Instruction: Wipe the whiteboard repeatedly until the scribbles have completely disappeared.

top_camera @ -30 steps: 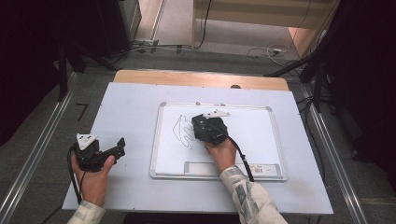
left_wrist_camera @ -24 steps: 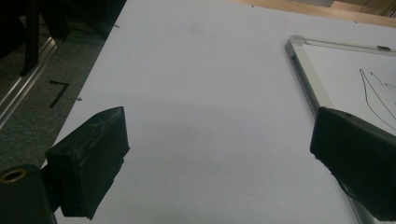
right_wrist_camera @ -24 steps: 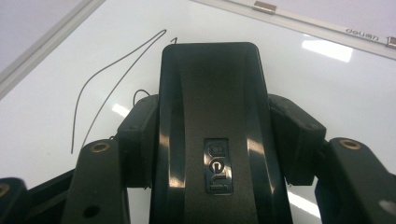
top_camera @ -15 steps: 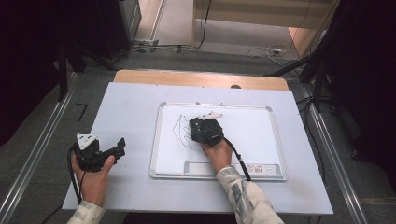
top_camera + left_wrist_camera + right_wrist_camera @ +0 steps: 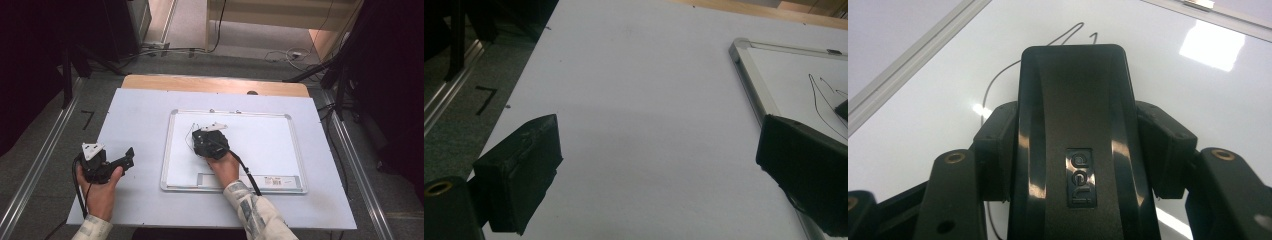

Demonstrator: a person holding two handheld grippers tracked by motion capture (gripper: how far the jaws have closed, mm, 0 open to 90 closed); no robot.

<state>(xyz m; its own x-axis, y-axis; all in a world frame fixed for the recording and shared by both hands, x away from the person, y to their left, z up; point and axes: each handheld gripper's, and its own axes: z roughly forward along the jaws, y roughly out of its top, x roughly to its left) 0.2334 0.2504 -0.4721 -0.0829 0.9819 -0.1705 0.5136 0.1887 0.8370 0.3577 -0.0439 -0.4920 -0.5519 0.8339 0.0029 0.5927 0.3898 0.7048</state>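
Light falls from overhead, bright on the table (image 5: 140, 115) while the floor and surroundings sink into near-black. The whiteboard (image 5: 1198, 90) throws back square patches of glare, and streaks shine on the glossy black eraser (image 5: 1073, 125). Up close the dark jaws look soft, slightly blurred. The high view is grainy.

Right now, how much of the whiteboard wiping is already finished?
Little looks done: black pen lines remain on the whiteboard. In hand: the right gripper is shut on a black eraser, over the marks. Left: wiping those lines. The left gripper waits open beside the board.
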